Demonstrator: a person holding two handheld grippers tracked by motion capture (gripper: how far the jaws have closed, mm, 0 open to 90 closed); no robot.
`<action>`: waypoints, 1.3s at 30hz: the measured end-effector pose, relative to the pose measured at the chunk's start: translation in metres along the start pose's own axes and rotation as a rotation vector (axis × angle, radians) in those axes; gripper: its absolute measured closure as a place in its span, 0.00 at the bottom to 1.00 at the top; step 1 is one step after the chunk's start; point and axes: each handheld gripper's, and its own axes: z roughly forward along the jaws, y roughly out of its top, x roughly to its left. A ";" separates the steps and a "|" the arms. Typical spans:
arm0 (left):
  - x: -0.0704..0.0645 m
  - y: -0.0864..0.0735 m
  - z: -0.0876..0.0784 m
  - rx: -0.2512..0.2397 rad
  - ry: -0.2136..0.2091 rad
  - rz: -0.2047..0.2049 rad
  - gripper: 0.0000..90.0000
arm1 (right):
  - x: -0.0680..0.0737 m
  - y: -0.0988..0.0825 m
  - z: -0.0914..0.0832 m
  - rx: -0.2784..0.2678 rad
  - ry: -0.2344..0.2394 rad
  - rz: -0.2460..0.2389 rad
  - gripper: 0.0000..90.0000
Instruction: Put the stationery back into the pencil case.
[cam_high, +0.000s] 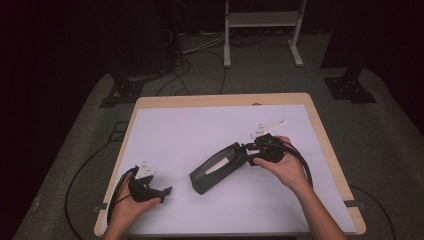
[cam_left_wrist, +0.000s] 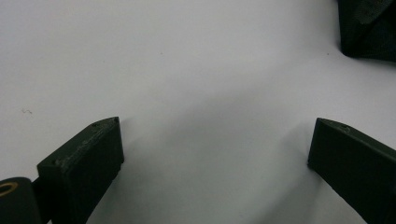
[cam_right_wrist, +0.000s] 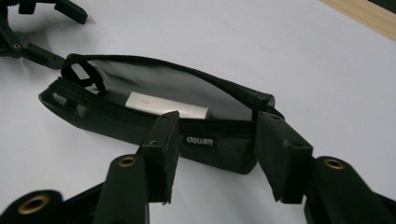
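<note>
L gripper (cam_high: 159, 192) rests near the table's front-left edge, jaws wide, nothing between them, just white table sheet (cam_left_wrist: 196, 70). Centre: black fabric zip pouch (cam_high: 216, 170), mouth open, small white flat bar (cam_right_wrist: 166, 106) inside. R gripper (cam_high: 248, 151) at the pouch's near end, jaws part-open astride its side wall, pads not pressing. Risk: closing off-centre could pinch just the zip lip, so the pouch tips & the bar slides out. Plenty of bare sheet behind & to the right; wooden table edge (cam_high: 327, 150) is well apart.

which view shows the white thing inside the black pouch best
The right gripper view: the open pouch lies close, with the white bar clear inside it. The high view shows it as a small pale sliver. The left gripper view catches a dark corner, probably the pouch.
</note>
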 end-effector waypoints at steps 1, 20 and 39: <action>0.000 0.000 0.000 0.002 -0.001 0.001 0.03 | -0.001 -0.002 -0.001 -0.001 -0.005 0.005 0.50; 0.000 0.000 0.000 0.001 -0.002 -0.001 0.03 | -0.016 -0.039 -0.017 -0.035 -0.067 0.065 0.30; 0.000 0.000 0.000 0.000 -0.002 -0.002 0.03 | -0.023 -0.079 -0.025 -0.018 -0.089 0.124 0.27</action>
